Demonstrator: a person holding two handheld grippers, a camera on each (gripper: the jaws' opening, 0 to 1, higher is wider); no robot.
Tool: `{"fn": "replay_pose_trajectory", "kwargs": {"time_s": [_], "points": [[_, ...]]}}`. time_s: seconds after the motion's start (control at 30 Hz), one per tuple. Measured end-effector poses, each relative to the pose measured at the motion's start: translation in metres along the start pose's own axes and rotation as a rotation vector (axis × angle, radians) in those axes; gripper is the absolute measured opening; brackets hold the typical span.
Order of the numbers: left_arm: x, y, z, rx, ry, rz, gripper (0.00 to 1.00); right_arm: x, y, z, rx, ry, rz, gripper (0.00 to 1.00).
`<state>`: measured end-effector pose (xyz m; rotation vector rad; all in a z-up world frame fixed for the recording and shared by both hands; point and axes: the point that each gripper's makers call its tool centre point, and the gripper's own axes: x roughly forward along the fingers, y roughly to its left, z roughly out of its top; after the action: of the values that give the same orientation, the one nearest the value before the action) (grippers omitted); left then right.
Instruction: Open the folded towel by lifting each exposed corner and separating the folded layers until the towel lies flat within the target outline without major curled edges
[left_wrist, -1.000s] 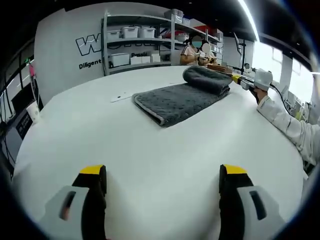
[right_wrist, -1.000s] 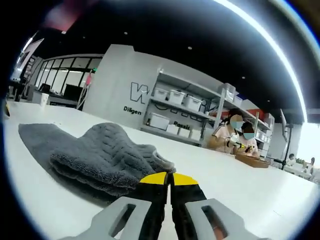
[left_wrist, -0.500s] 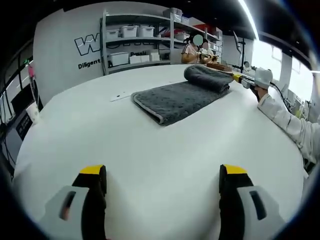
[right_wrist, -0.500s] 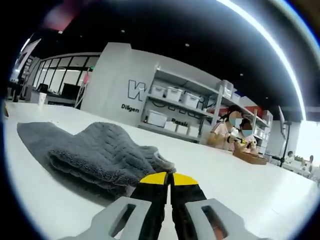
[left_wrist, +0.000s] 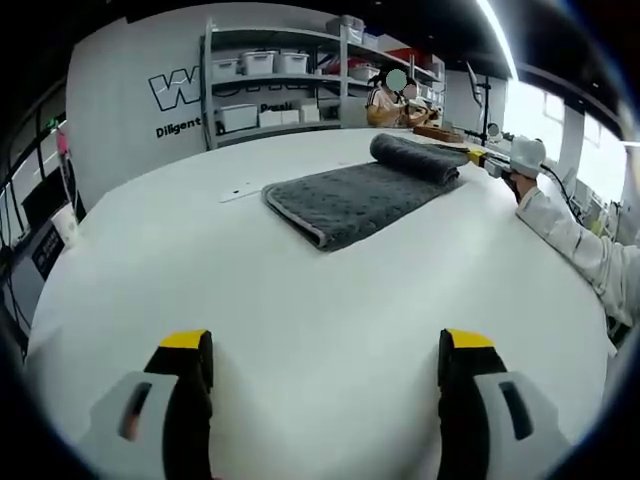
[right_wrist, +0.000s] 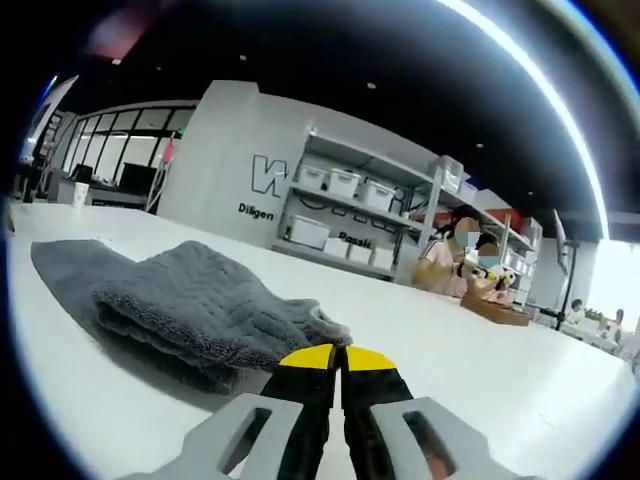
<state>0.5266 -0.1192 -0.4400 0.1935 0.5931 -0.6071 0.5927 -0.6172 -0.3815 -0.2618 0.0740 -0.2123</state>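
Wall lettering behind the shelves reads a large "W", cut off by the shelf post, with "Diligent" below it in the left gripper view. In the right gripper view the same wall shows "W" and "Diligen"; further letters behind the shelves are unreadable.

Left claw: jaws stand wide apart, nothing between them, yellow tips low over the white bench at 6 o'clock in its view.

Right claw: jaws are pressed together, tips touching the near edge of the towel. Whether cloth is pinched between them cannot be determined. In the left gripper view this claw sits at 2 o'clock, against the far end of the towel, with a white sleeve running back from it.

The grey towel lies folded on the bench at 12 o'clock of the left claw, well apart from it. Its far end is raised in a rolled hump.
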Motion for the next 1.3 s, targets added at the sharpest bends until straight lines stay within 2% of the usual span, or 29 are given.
{"fn": "replay_pose_trajectory", "kwargs": {"time_s": [0.43, 1.03, 1.3], "points": [[0.002, 0.0, 0.0, 0.001, 0.007, 0.0, 0.92, 0.002, -0.014, -0.008, 0.021, 0.022, -0.012, 0.0], [0.002, 0.001, -0.001, 0.002, 0.01, 0.001, 0.92, 0.003, -0.028, -0.015, -0.027, 0.041, -0.003, 0.0], [0.002, 0.002, 0.0, -0.002, 0.008, 0.003, 0.92, 0.004, -0.033, -0.022, -0.059, 0.074, -0.005, 0.0]]}}
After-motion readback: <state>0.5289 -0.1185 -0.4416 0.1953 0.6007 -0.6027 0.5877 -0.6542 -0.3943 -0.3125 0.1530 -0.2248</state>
